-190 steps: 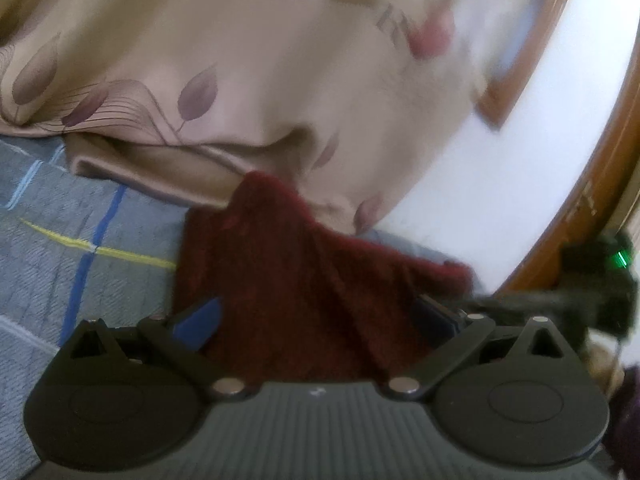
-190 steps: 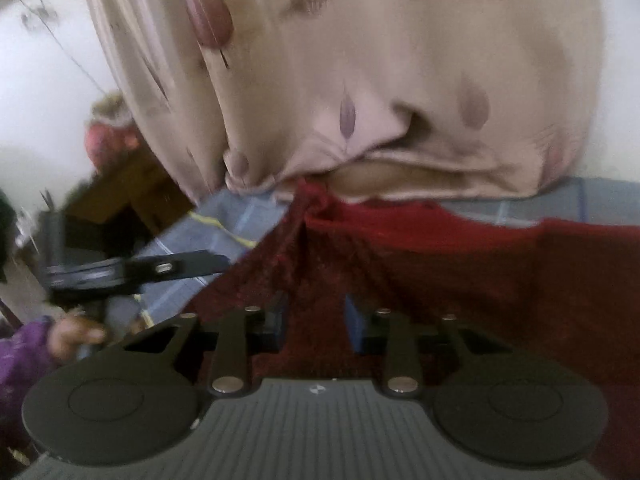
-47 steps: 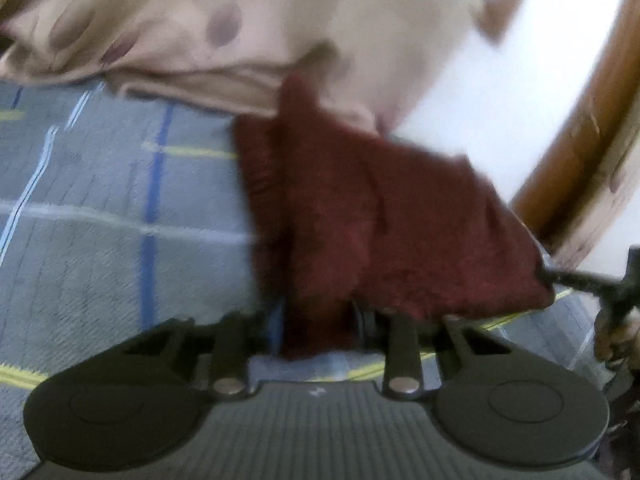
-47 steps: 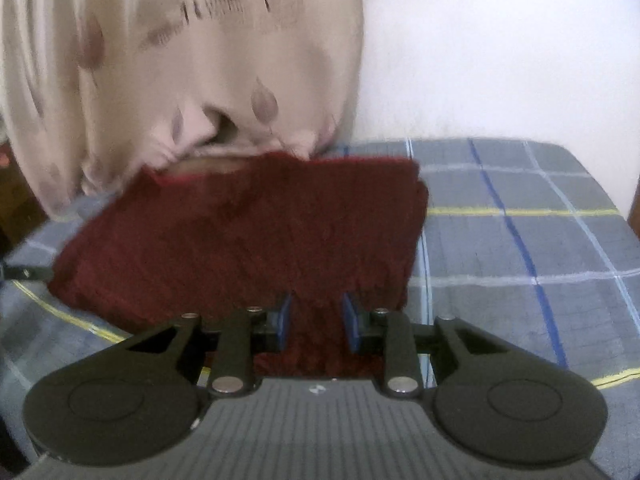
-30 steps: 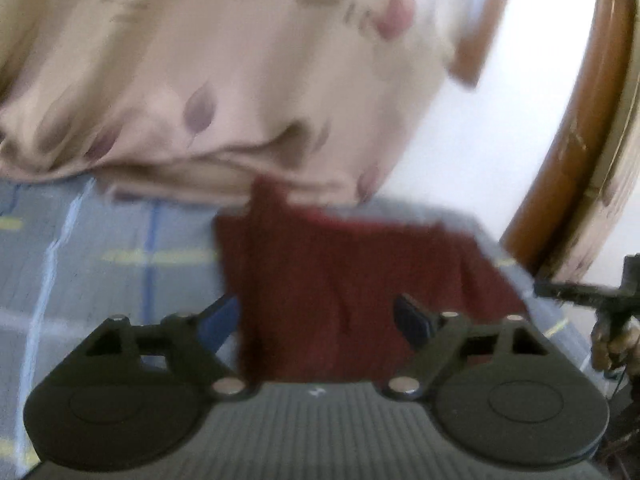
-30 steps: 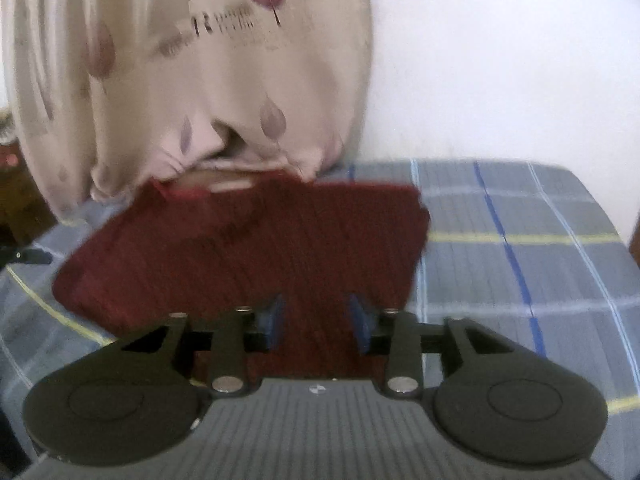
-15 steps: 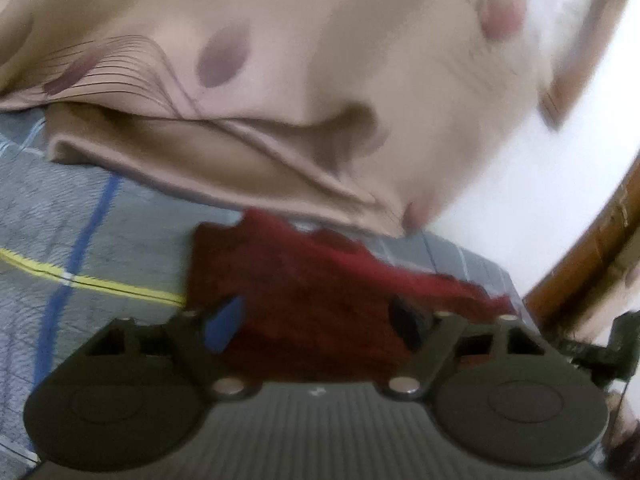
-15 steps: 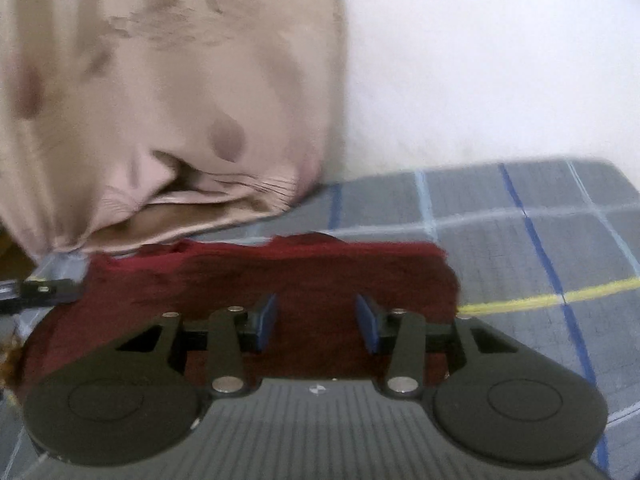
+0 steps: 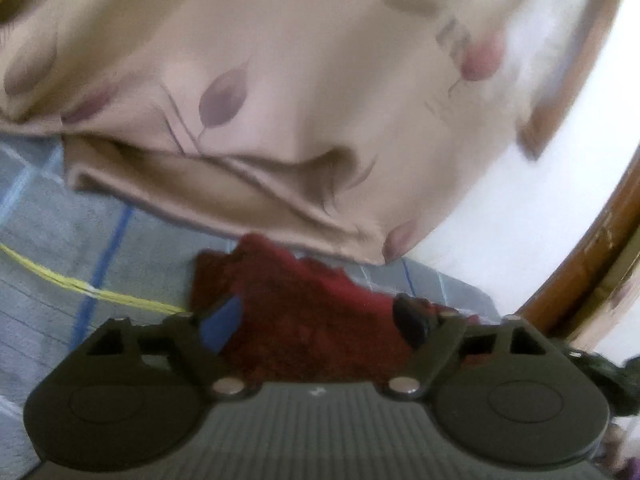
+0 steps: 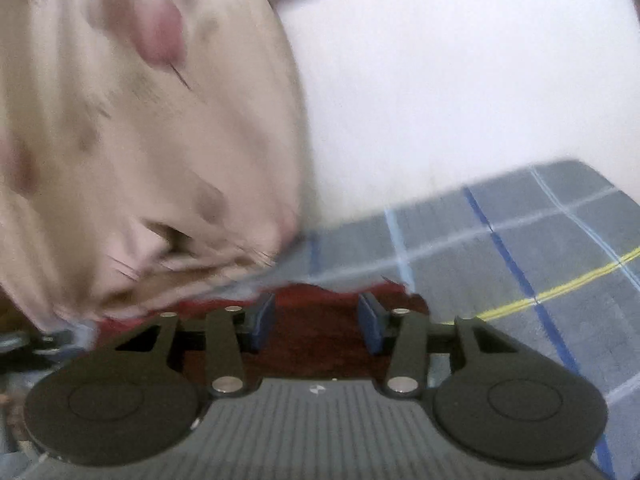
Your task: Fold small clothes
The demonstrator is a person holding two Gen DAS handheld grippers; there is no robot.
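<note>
A dark red knitted garment lies flat on the grey plaid bed sheet, its far edge close under a beige curtain. My left gripper hovers low over the garment's near part, jaws wide and still opening, blue pad on the left, nothing pinched. In the right wrist view the same garment shows between the blue pads of my right gripper. Those jaws are opening too, and the pads stand clear of the cloth. Most of the garment is hidden under both gripper bodies.
A beige leaf-print curtain hangs down onto the bed's far side, its hem just beyond the garment. A white wall and a wooden frame bound the bed. Bare plaid sheet stretches to the right.
Both grippers, shut on the garment's edge 1.6 seconds ago, have let go and opened. They moved forward over the cloth toward the curtain and rolled, tilting both views.
</note>
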